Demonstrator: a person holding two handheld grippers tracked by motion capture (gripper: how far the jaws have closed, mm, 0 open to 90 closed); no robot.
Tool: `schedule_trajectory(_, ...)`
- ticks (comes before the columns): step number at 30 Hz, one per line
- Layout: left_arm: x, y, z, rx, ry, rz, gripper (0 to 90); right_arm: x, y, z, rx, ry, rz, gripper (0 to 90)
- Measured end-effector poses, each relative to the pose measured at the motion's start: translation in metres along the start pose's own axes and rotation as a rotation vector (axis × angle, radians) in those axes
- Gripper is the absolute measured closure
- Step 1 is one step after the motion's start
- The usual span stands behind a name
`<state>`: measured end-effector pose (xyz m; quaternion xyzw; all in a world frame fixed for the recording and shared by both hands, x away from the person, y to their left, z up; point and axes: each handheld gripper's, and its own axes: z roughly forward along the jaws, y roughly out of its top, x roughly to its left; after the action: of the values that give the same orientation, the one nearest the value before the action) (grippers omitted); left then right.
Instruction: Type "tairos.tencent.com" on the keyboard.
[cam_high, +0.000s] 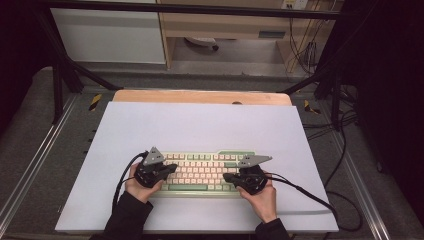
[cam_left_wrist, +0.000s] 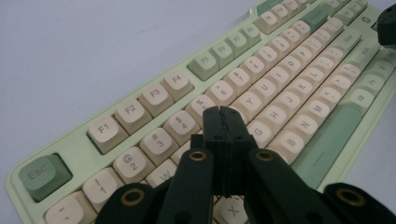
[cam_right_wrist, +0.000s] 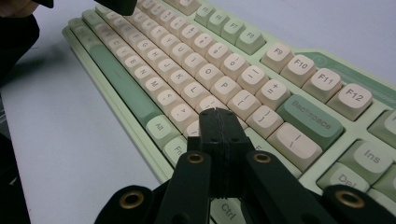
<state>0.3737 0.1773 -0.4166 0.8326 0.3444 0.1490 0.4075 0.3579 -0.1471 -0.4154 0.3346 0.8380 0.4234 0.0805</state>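
So the keyboard (cam_high: 202, 173) sits on the near half of the pale mat (cam_high: 200, 125), long edge facing me, cream keys with sage green ones mixed in, and it lies flat and square enough that I don't need to shift it. I'm basically typing with closed jaws here. My left gripper (cam_left_wrist: 223, 122) has its jaws pressed together with nothing between them, tip hanging over the letter block around the upper left rows; I can't tell if it's actually resting on a cap or just above one. My right gripper (cam_right_wrist: 218, 122) is the same deal, jaws together and empty, sitting over the right end near the punctuation keys, with Backspace (cam_right_wrist: 310, 120) just beyond it. Tips that I think matter: keep the jaws closed so the tip acts like one blunt finger, come down straight on the middle of a single cap, and don't slide sideways because the tip is wide enough to catch a neighbour. I'd press one side at a time so the board doesn't skate on the mat. Also worth minding the cables (cam_high: 300, 190) trailing off each gripper so they don't drag across the keys.
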Motion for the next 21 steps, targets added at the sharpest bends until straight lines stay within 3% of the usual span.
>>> schedule_trajectory(21, 0.008, -0.0058, 0.0058, 0.029, 0.035, -0.006, 89.9, 0.0, -0.0001, 0.0, -0.001, 0.001, -0.002, 90.0)
